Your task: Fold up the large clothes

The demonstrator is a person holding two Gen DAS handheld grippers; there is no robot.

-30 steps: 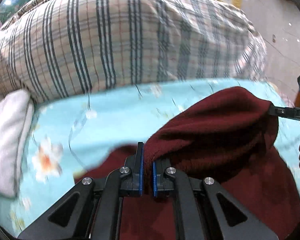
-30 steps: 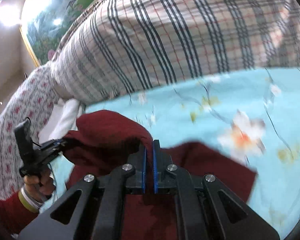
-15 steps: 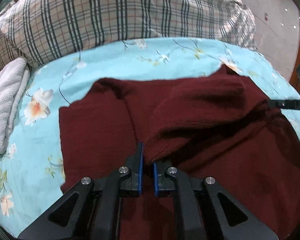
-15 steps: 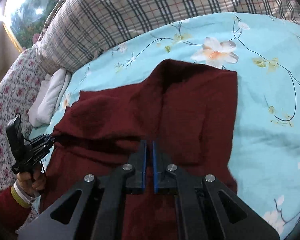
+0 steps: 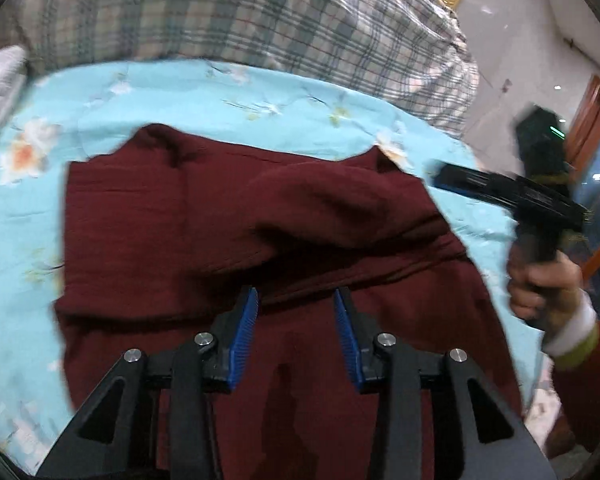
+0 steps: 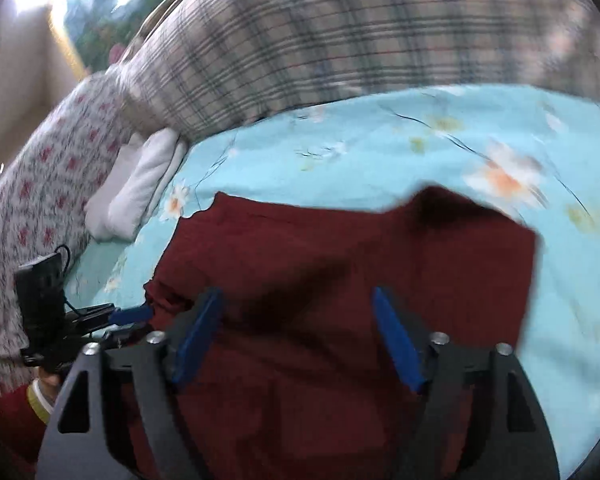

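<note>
A dark red knit garment [image 5: 228,216] lies on the light blue flowered bedsheet [image 5: 204,96], its near part folded over toward the far edge with a raised rumple across the middle. It also shows in the right wrist view [image 6: 340,248]. My left gripper [image 5: 296,300] is open and empty just above the garment's near part. My right gripper [image 6: 296,304] is open and empty above the garment. The right gripper shows at the right of the left wrist view [image 5: 500,192], off the cloth. The left gripper shows at the lower left of the right wrist view [image 6: 128,316].
A large plaid pillow [image 5: 236,12] lies along the far side of the bed. A folded white towel [image 6: 140,184] sits at the left by a red-flowered cover [image 6: 40,184]. A wall and a wooden door frame [image 5: 592,120] stand at the right.
Both grippers carried the held garment edge forward and down onto the cloth, then opened and let it go. The right gripper has drawn away to the right of the garment.
</note>
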